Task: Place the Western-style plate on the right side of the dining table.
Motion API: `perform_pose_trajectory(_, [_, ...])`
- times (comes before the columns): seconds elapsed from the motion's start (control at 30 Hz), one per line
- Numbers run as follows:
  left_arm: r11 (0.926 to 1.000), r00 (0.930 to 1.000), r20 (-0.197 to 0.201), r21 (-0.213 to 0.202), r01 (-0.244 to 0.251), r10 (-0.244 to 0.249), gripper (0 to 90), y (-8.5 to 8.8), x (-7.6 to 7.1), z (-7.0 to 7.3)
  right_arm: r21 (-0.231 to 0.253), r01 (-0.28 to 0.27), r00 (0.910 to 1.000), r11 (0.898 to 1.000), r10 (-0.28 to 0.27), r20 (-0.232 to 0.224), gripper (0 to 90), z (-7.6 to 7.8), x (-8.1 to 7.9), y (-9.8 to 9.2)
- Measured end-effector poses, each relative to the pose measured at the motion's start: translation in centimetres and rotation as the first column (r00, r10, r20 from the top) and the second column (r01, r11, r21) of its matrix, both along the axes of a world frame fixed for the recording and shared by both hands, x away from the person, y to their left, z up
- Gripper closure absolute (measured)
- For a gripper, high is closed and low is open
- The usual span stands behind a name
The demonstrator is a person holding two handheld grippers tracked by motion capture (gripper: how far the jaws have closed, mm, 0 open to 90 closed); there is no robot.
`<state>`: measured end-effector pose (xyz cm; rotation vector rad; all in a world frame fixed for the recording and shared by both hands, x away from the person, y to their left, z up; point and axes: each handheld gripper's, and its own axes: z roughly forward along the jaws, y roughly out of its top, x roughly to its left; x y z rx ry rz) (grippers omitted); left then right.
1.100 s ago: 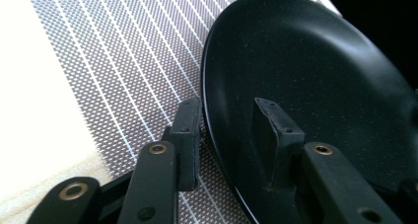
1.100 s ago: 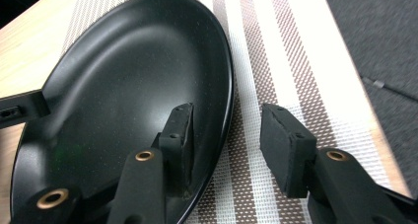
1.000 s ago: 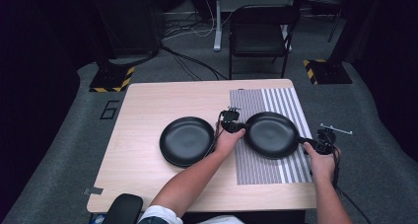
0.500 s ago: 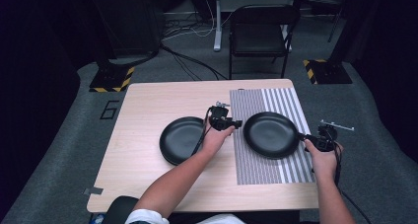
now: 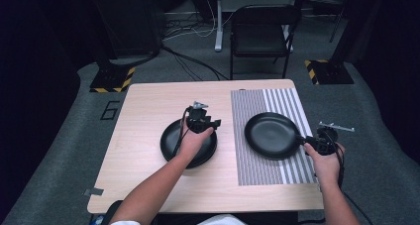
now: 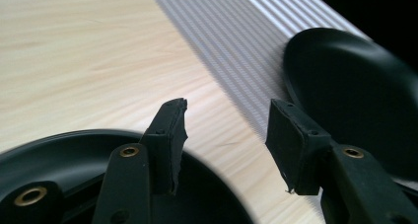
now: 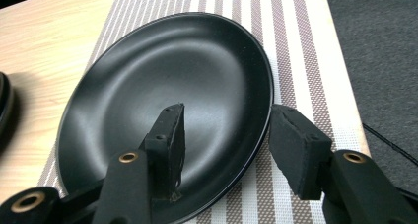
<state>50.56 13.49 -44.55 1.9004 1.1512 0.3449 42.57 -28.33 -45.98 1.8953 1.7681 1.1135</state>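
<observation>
Hovering left gripper (image 5: 202, 120), jaws open and empty, over the stacked plates (image 5: 171, 144); right gripper (image 7: 224, 135) jaws apart, straddling the rim of the plate (image 7: 167, 105) on the striped mat (image 5: 257, 170), worktop's right side

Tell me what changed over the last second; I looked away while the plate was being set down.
The left hand-held gripper let go of the plate on the striped mat and moved left, over the other plate; its jaws have just opened, with nothing between them. The right hand-held gripper also just opened, its jaws straddling the mat plate's rim without pressing it. Both plates and the mat stayed in place.
</observation>
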Motion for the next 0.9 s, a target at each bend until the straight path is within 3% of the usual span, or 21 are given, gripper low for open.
perform_pose_trajectory(0.13, [0.9992, 0.9994, -0.011, -0.022, -0.034, 0.034, 48.8, 2.3, -0.4, 0.1, -0.007, -0.004, 1.0, 1.0, 0.004, -0.002, 47.3, 0.1, -0.4, 0.0])
perform_pose_trajectory(0.47, [0.9954, 0.9954, 0.012, -0.008, -0.095, 0.096, 47.8, 7.2, -2.0, -0.3, -0.005, -0.002, 1.0, 1.0, 0.002, -0.003, 46.7, -0.5, -1.2, -0.4])
perform_pose_trajectory(0.63, [0.9926, 0.9926, -0.004, -0.014, -0.121, 0.121, 47.2, 9.8, -2.7, -0.9, 0.008, 0.003, 1.0, 1.0, -0.003, 0.0, 46.2, -0.9, -1.3, -0.4])
perform_pose_trajectory(0.8, [0.99, 0.9905, 0.007, -0.033, -0.137, 0.137, 45.5, 11.8, -3.5, -1.0, 0.026, -0.013, 0.9991, 1.0, 0.012, 0.041, 42.7, -1.4, -1.7, -0.5])
perform_pose_trajectory(0.9, [0.9893, 0.9893, 0.021, -0.027, -0.144, 0.144, 44.7, 12.4, -3.8, -1.1, -0.006, -0.021, 0.9984, 1.0, 0.022, 0.052, 41.5, -1.6, -1.9, -0.7])
